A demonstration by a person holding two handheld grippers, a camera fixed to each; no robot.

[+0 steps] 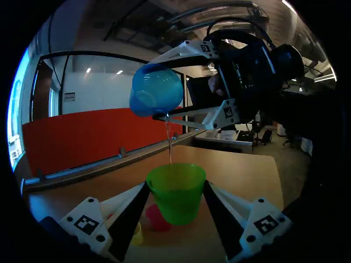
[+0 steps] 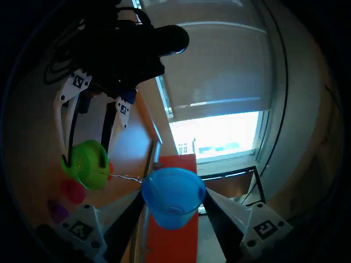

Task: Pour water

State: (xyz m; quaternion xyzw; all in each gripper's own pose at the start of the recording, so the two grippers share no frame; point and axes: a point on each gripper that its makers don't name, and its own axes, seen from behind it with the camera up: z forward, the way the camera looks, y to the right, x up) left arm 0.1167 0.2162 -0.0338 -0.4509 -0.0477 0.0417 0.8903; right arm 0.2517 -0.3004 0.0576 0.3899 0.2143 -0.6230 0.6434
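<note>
A green cup (image 1: pixel 177 193) stands upright between the fingers of my left gripper (image 1: pixel 175 197), which is shut on it above the wooden table (image 1: pixel 241 168). Above it hangs a blue cup (image 1: pixel 155 90), tipped on its side and clamped by my right gripper (image 1: pixel 164 90). A thin stream of water (image 1: pixel 168 142) falls from the blue cup's rim into the green cup. In the right gripper view the blue cup (image 2: pixel 173 197) sits between that gripper's fingers (image 2: pixel 173 201), and the water stream (image 2: pixel 125 176) runs across to the green cup (image 2: pixel 85 164) held by my left gripper (image 2: pixel 85 158).
Small cups lie on the table under the green one: a pink one (image 1: pixel 155 218) and a yellow one (image 1: pixel 137 234); pink (image 2: pixel 72 190) and purple (image 2: pixel 59 211) ones appear in the right gripper view. A red wall panel (image 1: pixel 87 136) and a bright window (image 2: pixel 215 133) lie beyond the table.
</note>
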